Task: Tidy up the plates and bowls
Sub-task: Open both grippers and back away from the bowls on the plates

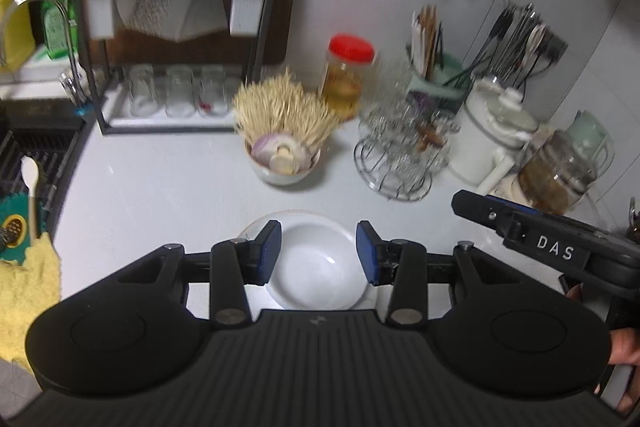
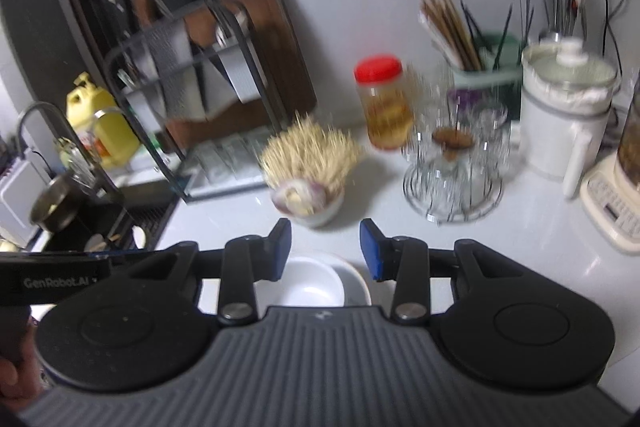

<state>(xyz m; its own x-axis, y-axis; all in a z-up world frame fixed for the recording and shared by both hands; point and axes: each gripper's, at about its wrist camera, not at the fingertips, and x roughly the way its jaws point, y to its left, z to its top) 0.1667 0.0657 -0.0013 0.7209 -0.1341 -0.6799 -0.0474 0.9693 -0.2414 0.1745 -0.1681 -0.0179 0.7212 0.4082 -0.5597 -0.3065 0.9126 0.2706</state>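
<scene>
Fingers of left gripper point(image 1: 318, 253) and right gripper point(image 2: 325, 249) hanging parted, gripping nothing. White bowl point(image 1: 318, 263) sitting nested on plate point(image 1: 256, 227) on tabletop point(image 1: 160, 195). Stacking step seeming complete; next move likely seeking remaining dishes.

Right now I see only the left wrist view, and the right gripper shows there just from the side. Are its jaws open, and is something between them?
Observer: The right gripper is open. Nothing is between its blue pads; the white bowl lies below them on the counter.
Operator: Is there something at the sink that I cannot see?
Observer: Yes, a metal pot sits there, below the faucet.
Operator: And what is to the right of the white kettle?
Observer: A beige appliance base with buttons stands there on the counter.
</scene>
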